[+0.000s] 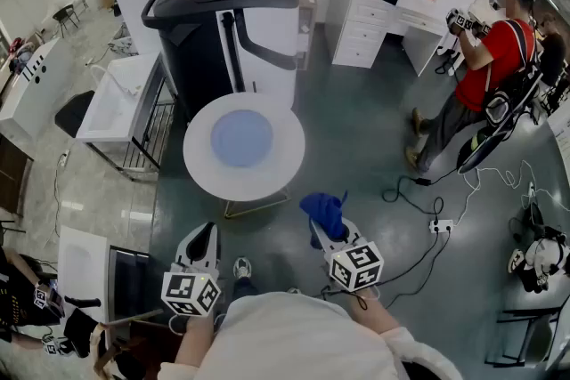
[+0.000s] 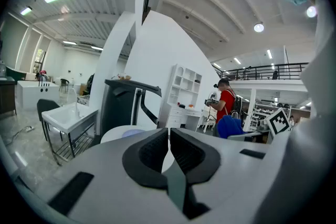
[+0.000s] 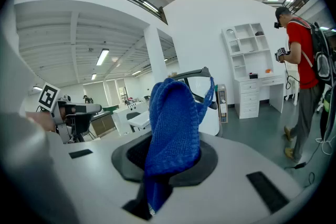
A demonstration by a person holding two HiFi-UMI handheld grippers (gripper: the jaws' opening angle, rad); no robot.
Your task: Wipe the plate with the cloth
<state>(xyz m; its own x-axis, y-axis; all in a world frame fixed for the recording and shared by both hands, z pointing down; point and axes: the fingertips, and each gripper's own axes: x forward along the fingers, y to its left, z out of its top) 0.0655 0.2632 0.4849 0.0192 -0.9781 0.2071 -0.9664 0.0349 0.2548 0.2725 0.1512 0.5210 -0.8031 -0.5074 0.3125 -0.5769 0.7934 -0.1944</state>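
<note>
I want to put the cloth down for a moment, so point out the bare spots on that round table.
The white rim of the table is bare all round, widest on the near side, facing the cloth. The pale blue plate fills the middle. The far edge is tight: the dark grey machine stands right behind it.

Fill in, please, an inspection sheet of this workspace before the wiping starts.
Surface: round white table, bare except for the plate.
Job's things: pale blue round plate at the table's centre; blue knitted cloth off the table.
Clutter: nothing seen on the table.
Grippers: left gripper shut, empty; right gripper shut on the cloth; both short of the table.
Cables: black cables and a white power strip on the floor, right side.
Surroundings: large black and white machine behind the table; person in a red shirt far right.
</note>
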